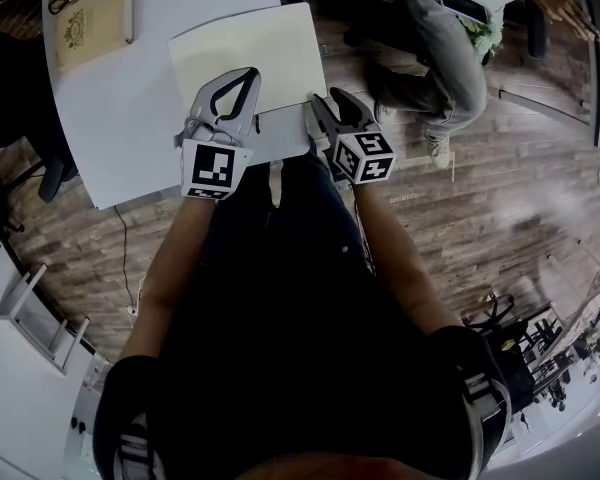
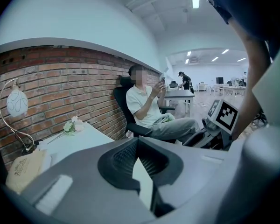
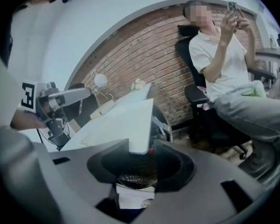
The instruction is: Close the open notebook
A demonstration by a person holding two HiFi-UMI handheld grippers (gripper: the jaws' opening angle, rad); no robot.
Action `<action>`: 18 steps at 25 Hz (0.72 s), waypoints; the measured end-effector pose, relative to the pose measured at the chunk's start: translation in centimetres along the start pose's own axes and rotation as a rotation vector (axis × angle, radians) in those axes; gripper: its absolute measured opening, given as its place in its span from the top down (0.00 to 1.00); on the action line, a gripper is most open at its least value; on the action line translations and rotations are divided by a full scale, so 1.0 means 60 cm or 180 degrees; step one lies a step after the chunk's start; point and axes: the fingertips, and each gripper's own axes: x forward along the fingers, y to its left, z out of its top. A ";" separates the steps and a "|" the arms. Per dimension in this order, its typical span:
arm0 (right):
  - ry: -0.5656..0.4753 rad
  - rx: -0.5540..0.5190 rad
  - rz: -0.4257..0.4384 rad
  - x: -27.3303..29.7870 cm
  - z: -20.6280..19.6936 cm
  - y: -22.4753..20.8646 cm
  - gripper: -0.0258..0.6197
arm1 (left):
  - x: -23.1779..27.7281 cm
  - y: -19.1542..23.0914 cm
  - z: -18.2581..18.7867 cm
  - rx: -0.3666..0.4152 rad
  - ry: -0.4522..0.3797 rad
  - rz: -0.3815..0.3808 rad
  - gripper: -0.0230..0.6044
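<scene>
**At the notebook's lower right corner**

In the upper centre of the head view, the notebook point(image 1: 245, 53) lies open on the white worktop point(image 1: 130, 118), a pale page facing up. The left tongs point(image 1: 248, 76) are closed, tips over that page. The right tongs point(image 1: 327, 98) stand wide apart with the lower right corner between them — not pinched. To close it well, I judge: bite that corner firmly, swing the leaf over in one arc, and clear the left tongs first — else it lands on them.

Tan book point(image 1: 90, 23) on the white table point(image 1: 130, 118) — a seated person point(image 3: 224, 64) with a phone point(image 3: 232, 7) beside the brick wall point(image 2: 60, 87).
</scene>
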 end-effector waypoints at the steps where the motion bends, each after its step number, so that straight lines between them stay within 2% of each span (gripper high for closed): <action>1: -0.0003 0.0089 0.0039 0.001 -0.001 -0.001 0.75 | 0.000 0.000 0.000 0.0000 0.0003 0.0004 0.95; 13: 0.0019 0.0840 0.0484 0.006 -0.008 -0.008 0.76 | -0.004 0.008 -0.005 -0.0025 0.0028 0.0075 0.95; 18: 0.0018 0.1103 0.0529 0.005 -0.008 -0.010 0.79 | -0.006 0.013 -0.005 -0.0040 0.0039 0.0110 0.95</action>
